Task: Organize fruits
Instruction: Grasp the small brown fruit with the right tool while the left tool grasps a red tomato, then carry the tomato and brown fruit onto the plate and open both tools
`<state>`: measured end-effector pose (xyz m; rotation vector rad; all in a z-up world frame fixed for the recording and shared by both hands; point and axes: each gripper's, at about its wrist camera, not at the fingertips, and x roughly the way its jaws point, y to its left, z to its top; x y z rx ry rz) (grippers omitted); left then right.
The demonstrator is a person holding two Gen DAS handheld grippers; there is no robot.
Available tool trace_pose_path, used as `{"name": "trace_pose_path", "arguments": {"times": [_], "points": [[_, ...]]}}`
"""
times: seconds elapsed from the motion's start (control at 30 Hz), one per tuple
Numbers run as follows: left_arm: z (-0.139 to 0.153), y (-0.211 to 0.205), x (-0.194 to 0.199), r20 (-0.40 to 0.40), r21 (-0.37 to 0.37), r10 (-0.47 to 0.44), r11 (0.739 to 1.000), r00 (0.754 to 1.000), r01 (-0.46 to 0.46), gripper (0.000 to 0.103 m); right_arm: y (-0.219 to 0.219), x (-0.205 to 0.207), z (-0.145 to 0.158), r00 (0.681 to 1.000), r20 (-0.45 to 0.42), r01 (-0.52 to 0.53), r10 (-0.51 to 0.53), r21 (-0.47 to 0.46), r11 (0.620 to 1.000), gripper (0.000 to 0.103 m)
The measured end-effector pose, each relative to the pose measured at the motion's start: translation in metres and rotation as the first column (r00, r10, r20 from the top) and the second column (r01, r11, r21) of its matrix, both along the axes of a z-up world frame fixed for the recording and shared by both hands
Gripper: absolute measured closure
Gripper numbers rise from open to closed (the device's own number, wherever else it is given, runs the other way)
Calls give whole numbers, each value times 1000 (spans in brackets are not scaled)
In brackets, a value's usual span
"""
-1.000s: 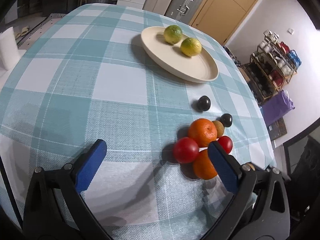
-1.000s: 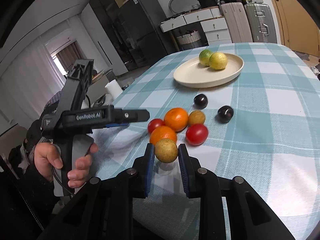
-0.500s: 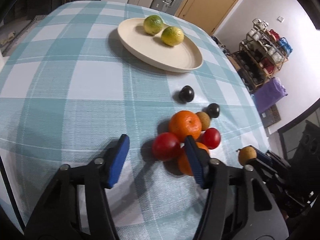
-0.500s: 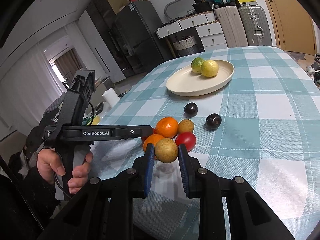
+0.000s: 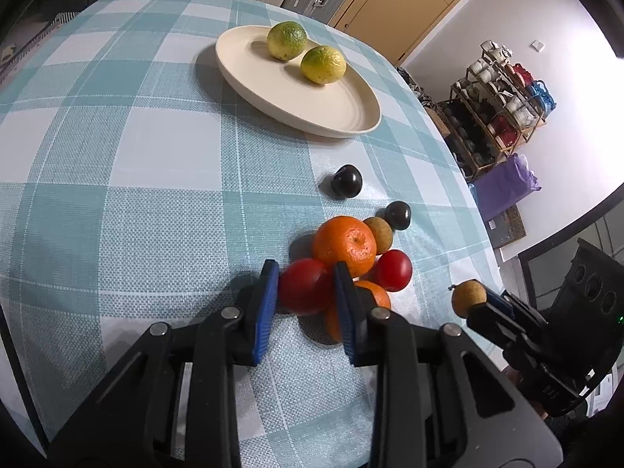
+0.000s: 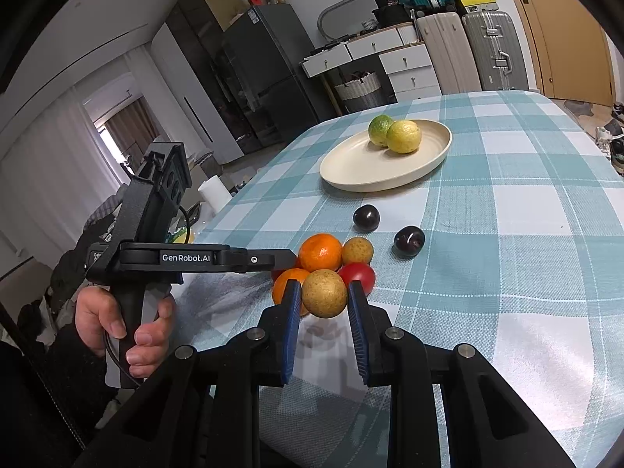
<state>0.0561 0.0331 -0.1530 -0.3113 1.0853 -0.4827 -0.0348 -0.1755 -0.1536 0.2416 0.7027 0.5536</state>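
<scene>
Saw a lived-in room behind a counter (image 5: 117, 136) under a teal-and-white checked cloth, with suitcases and white drawers beyond the far edge. Found a cream plate (image 5: 351, 124) on the far part of the counter, carrying two yellow-green citrus fruits (image 5: 286, 40) (image 5: 323, 64) side by side, touching or nearly so. Noted two dark plums (image 5: 347, 187) (image 5: 397, 215) lying apart on the cloth between the plate and a tight cluster nearer the cameras. Counted in that cluster a large orange (image 5: 345, 245), a second orange (image 5: 374, 296) partly hidden behind a finger, a small tan fruit (image 5: 379, 234) against the large orange, and a red fruit (image 5: 394, 270) on the right side. Found the left claw (image 5: 305, 277) closed narrowly on another red fruit, the gripped tomato (image 5: 304, 284), blue pads touching both its sides while it sat low against the cluster; could not tell whether it rested on the cloth. Found the right claw (image 6: 324, 300) clamped on a round tan longan (image 6: 324, 293), held clear above the cloth near the counter's front edge, just beside the cluster. Saw the left hand (image 6: 117, 319) wrapped around its black handle, off the counter's edge.
</scene>
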Motion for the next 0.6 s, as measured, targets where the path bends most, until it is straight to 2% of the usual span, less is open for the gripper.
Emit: {"name": "trace_pose_path", "arguments": {"times": [0.27, 0.6], "points": [[2, 9, 1, 1, -15, 32, 999, 999, -32, 78, -2, 2, 2, 1000, 4, 3, -4, 12, 1000, 79], [27, 23, 13, 36, -47, 60, 997, 998, -58, 78, 4, 22, 13, 999, 45, -20, 19, 9, 1000, 79]]}}
